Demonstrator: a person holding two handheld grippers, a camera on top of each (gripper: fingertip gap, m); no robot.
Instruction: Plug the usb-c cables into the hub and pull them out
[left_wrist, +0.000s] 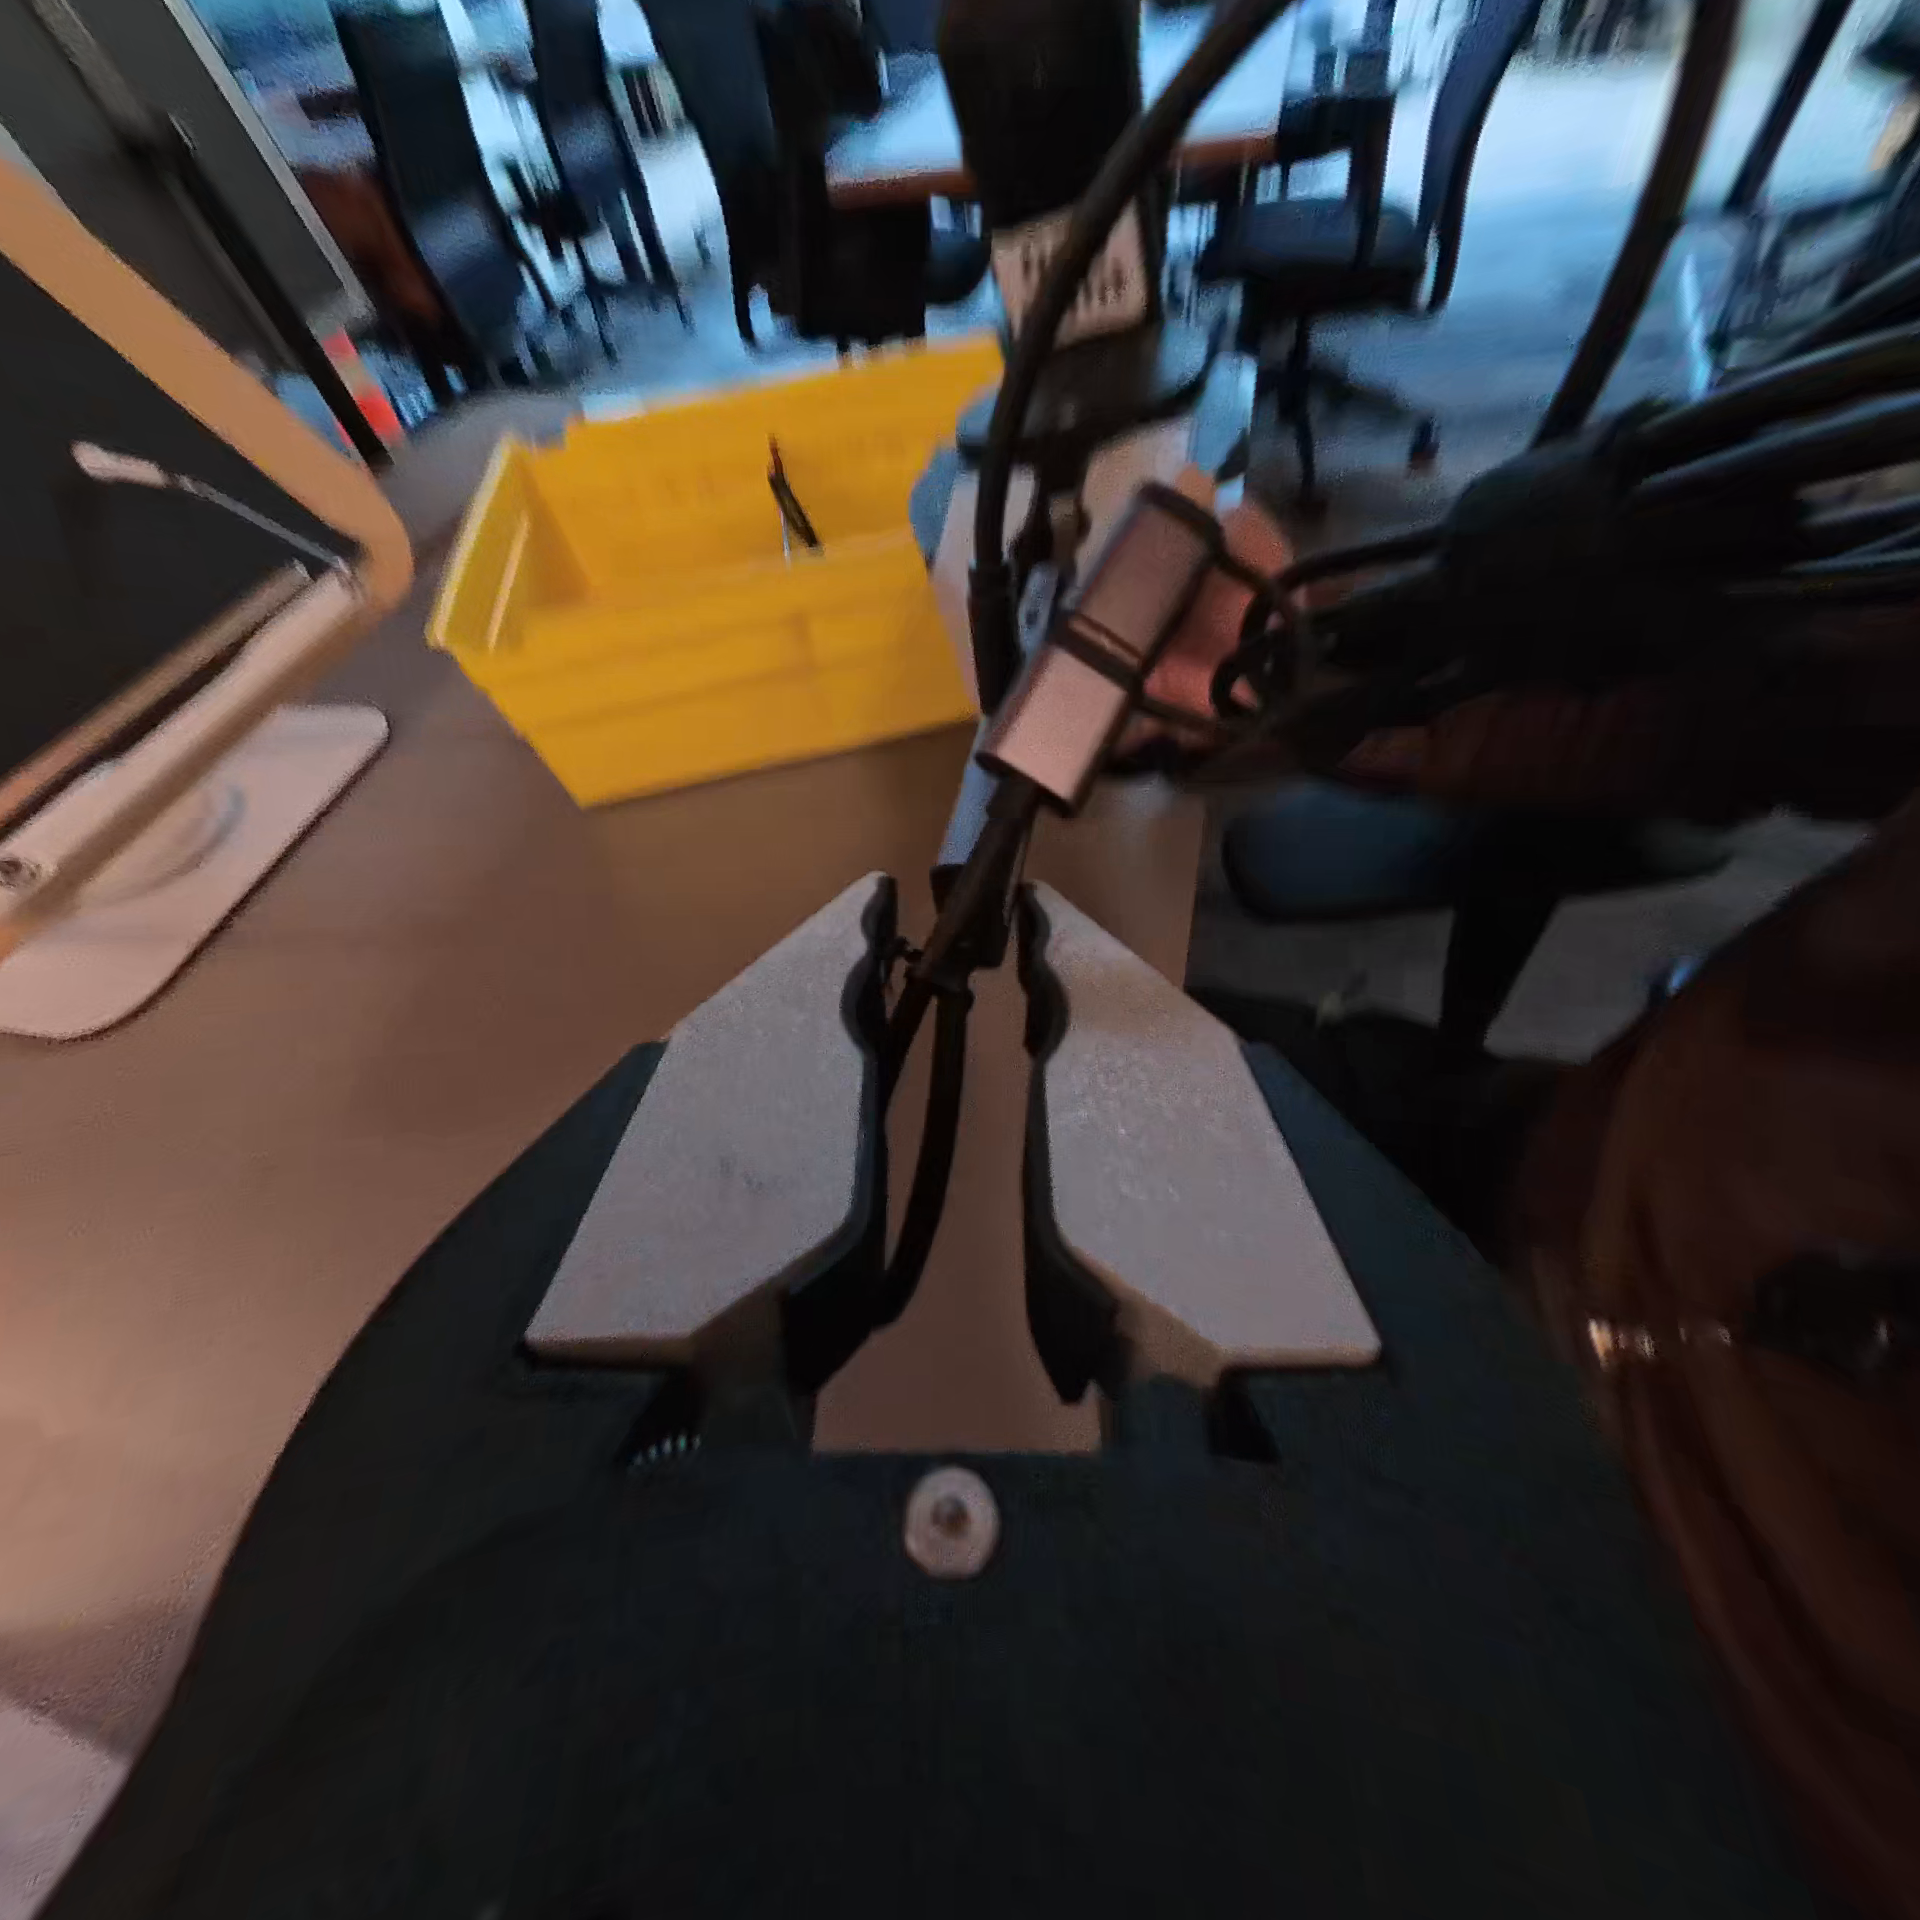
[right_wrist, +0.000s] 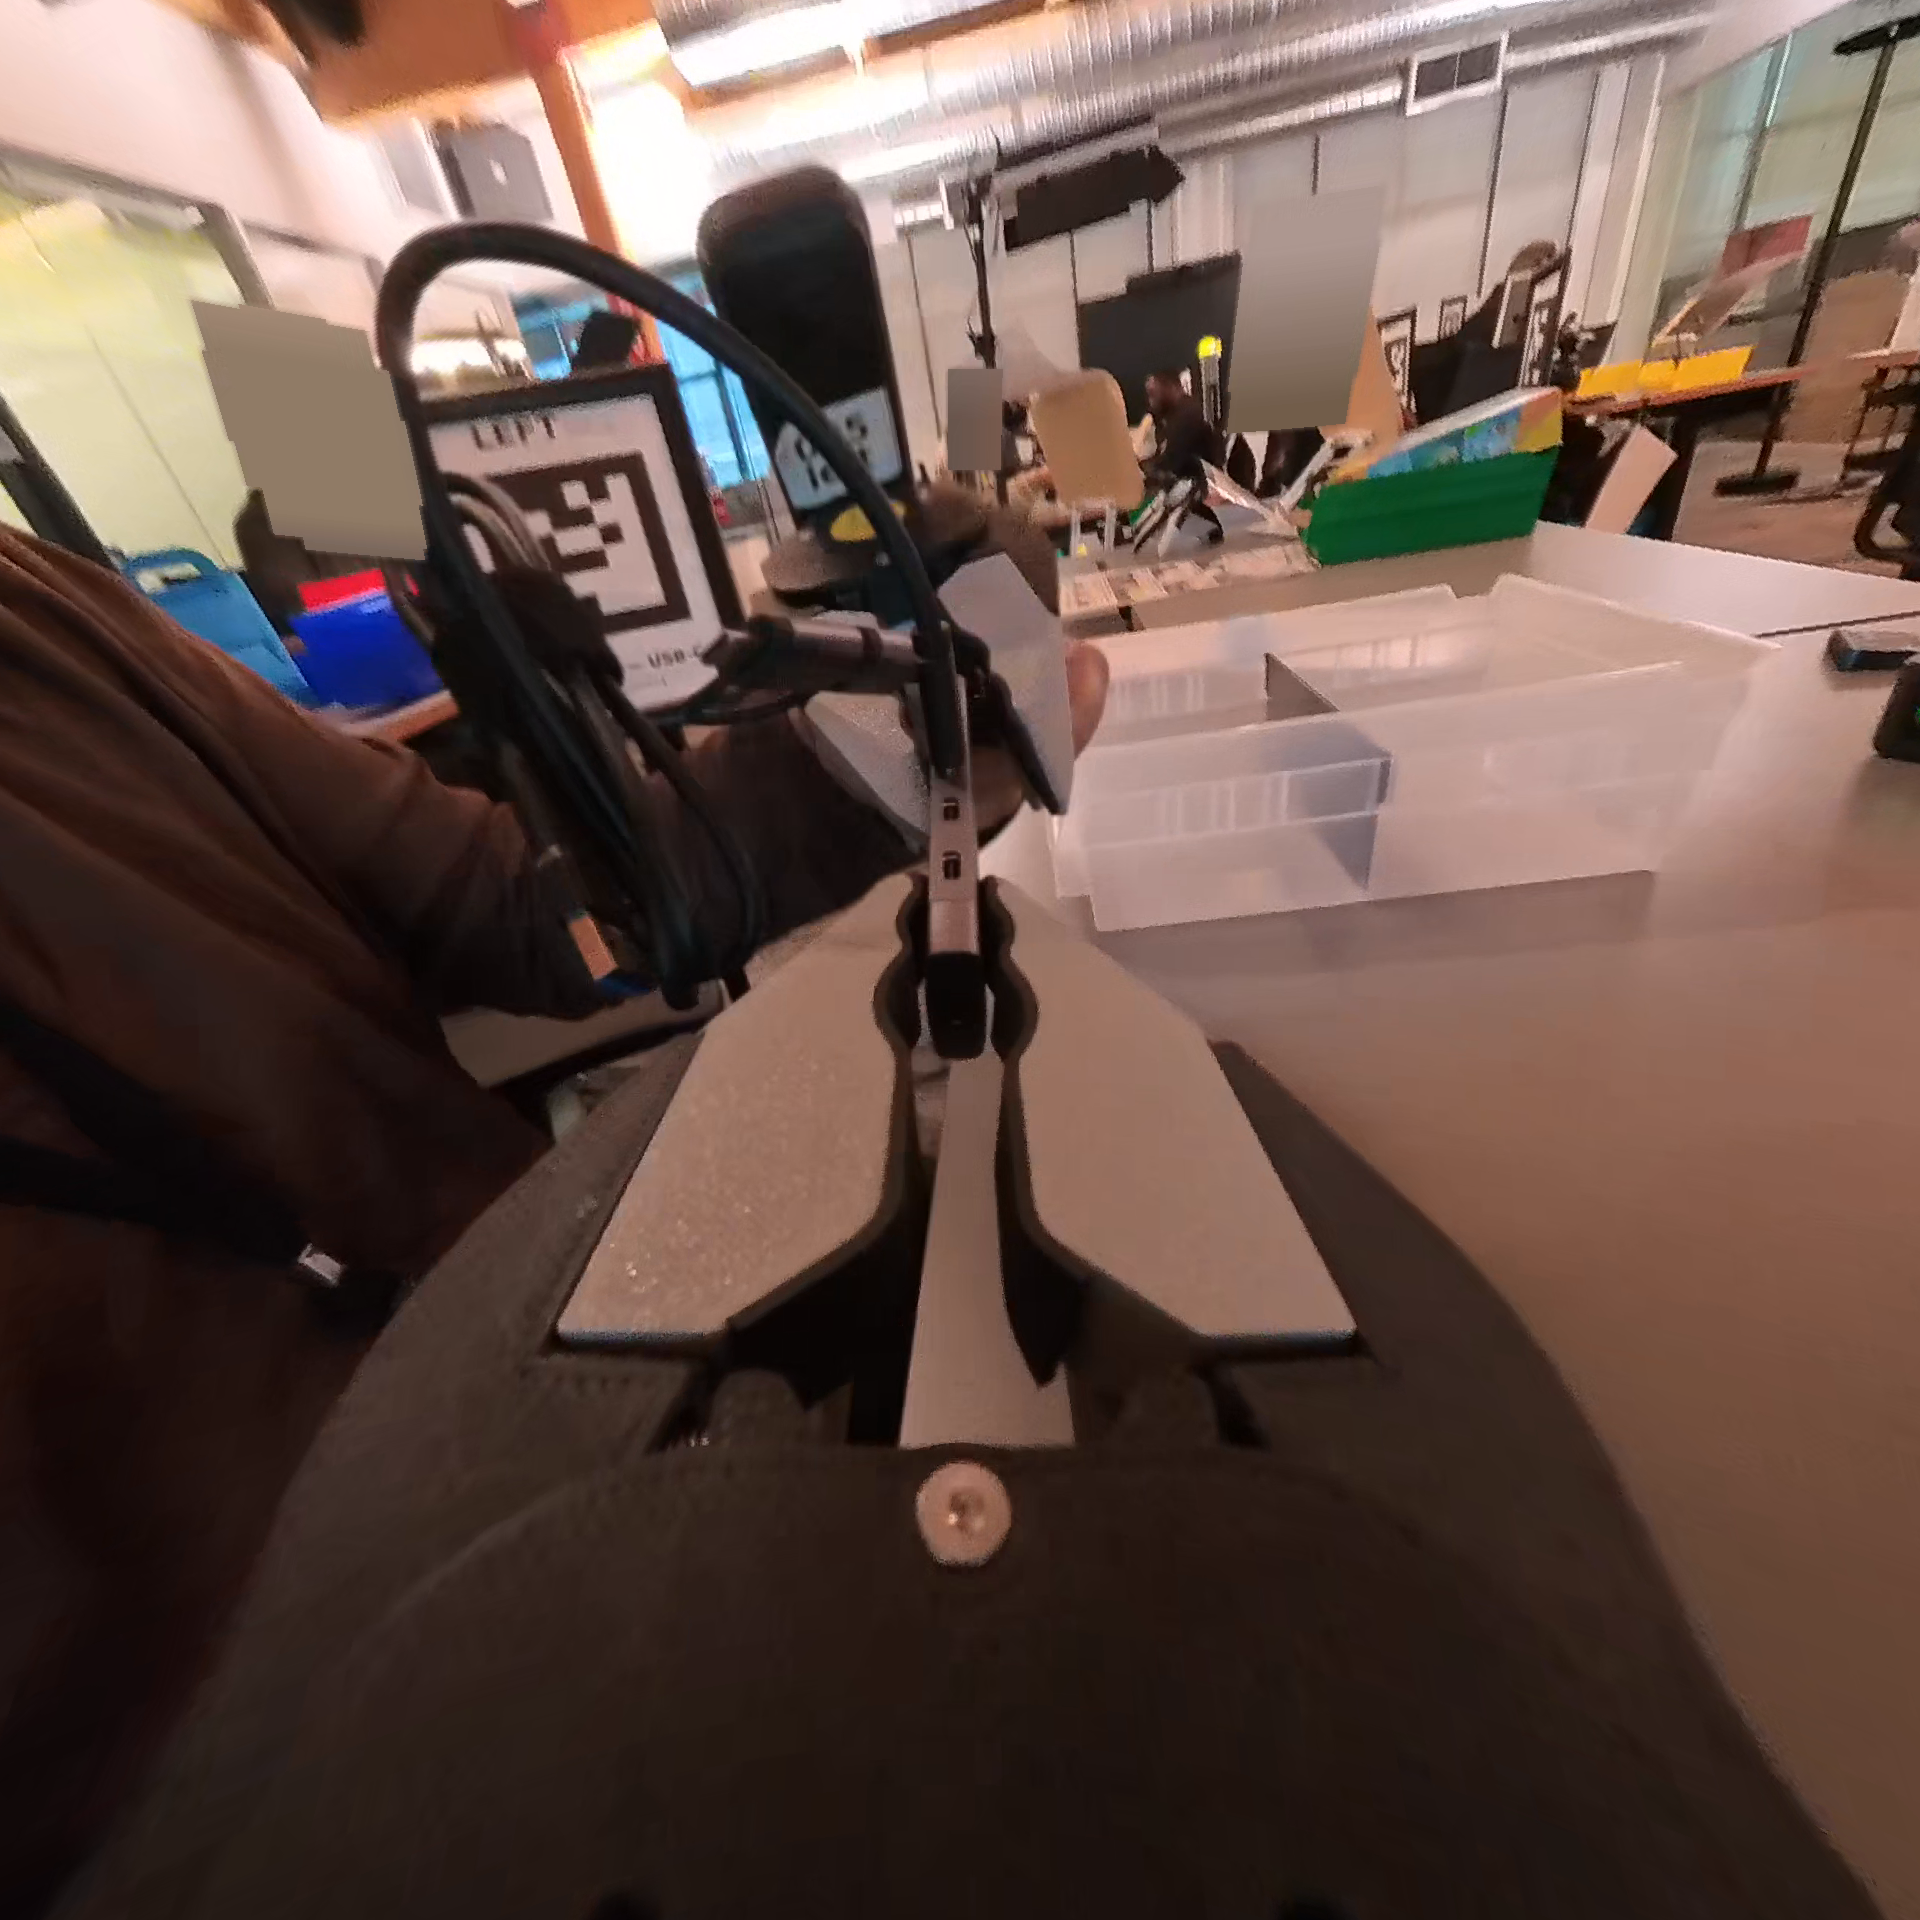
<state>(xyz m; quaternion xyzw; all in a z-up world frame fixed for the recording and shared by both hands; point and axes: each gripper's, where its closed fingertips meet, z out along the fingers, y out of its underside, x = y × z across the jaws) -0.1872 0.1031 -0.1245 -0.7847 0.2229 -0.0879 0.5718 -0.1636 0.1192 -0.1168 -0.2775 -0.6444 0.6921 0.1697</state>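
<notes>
Could bend the black USB-C plug (left_wrist: 982, 883) or strain its port if pulled at an angle instead of straight along the hub (left_wrist: 1091, 665). Might also drag the hub out of the right gripper (right_wrist: 951, 935), pinched only by one narrow end. Worth watching the arching black cable (right_wrist: 582, 270) too: liable to snag on the bundle of black cables (right_wrist: 582, 748) hanging just beside it, and so to twist the hub.

Held aloft between the two grippers, above the table (left_wrist: 416, 1039) at its edge on the person's side, near a yellow bin (left_wrist: 707, 665). Clamped at one end by the right gripper, closed tight on it. Met at the other end by the left gripper (left_wrist: 956, 925), closed on the plug, with cable trailing back between its fingers. Looks slim and flat, in brushed grey metal with dark bands across the middle; seen edge-on in the right wrist view. Hard to tell through the motion blur whether fully seated or partly drawn.
</notes>
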